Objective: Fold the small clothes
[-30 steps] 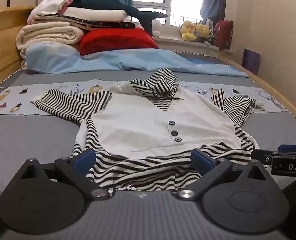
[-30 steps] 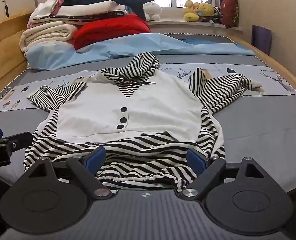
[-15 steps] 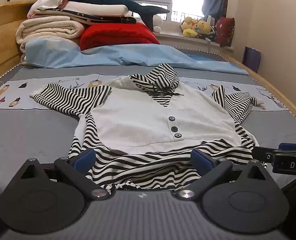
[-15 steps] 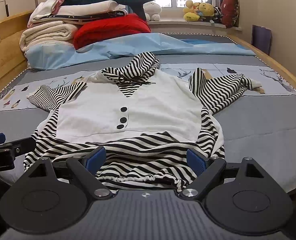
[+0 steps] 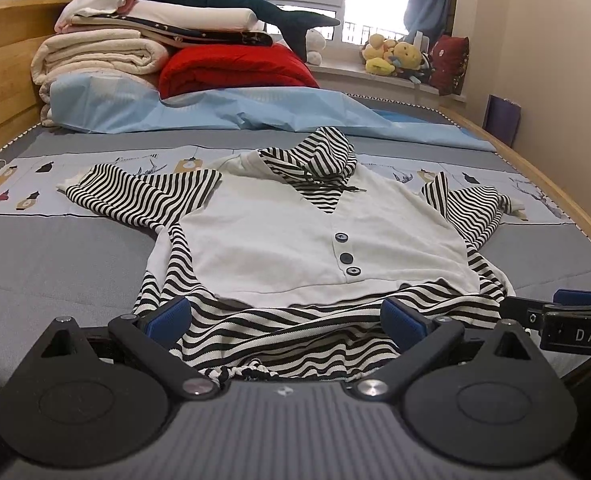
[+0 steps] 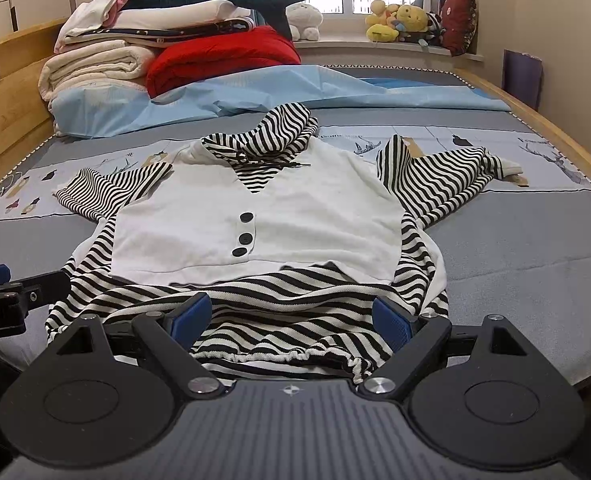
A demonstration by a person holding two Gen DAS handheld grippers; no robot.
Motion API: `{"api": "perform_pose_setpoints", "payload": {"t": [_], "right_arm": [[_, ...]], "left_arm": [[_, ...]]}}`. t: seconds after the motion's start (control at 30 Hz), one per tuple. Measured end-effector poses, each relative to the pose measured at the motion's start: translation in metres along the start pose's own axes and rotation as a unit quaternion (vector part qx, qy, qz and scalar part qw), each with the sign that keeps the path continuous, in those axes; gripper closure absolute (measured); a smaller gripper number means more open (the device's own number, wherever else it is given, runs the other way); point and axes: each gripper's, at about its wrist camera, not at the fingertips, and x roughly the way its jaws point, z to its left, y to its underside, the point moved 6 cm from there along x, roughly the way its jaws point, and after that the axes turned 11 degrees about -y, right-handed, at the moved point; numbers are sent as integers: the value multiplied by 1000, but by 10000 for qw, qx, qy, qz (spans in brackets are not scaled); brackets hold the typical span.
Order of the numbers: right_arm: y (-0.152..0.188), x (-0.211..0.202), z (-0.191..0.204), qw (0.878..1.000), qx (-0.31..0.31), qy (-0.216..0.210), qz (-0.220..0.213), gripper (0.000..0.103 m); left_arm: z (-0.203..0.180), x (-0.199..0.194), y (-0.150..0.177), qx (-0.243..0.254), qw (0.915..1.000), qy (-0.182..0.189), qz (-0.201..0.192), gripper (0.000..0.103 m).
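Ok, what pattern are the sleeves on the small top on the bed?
Black-and-white stripes on both sleeves; the top's front panel is plain white. Best seen in the right wrist view.

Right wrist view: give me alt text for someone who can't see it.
A small striped hooded top with a white buttoned front lies spread flat on a grey bed, sleeves out. The open right hand-held gripper hovers at its hem; the left hand-held gripper shows at the left edge.

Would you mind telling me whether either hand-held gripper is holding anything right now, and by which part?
Nothing is held. The left hand-held gripper and right hand-held gripper are both open near the hem of the striped hooded top lying spread on the bed.
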Motion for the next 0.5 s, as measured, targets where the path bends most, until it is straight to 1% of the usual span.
{"api": "perform_pose_setpoints", "payload": {"t": [0.2, 0.3, 0.37, 0.4, 0.43, 0.47, 0.5], "right_arm": [[-1, 1, 0, 10000, 16, 7, -5, 15], [-2, 2, -1, 10000, 53, 16, -39, 15], [-4, 1, -2, 9999, 69, 20, -97, 16], [-5, 1, -2, 9999, 66, 33, -137, 19], [-6, 1, -2, 9998, 69, 26, -184, 23], [-8, 0, -3, 9997, 85, 4, -244, 25], [-10, -2, -4, 9994, 107, -34, -327, 31]], "left_arm": [[0, -1, 0, 50, 10000, -38, 1, 1], [-1, -4, -7, 30, 9999, 10, -147, 4], [0, -5, -15, 32, 9999, 51, -153, 7], [1, -5, -22, 31, 9997, 110, -217, 11], [1, -5, -28, 65, 9994, 165, -288, 20], [0, -3, -36, 160, 9991, 208, -328, 25], [0, 0, -44, 213, 9987, 269, -373, 35]]}}
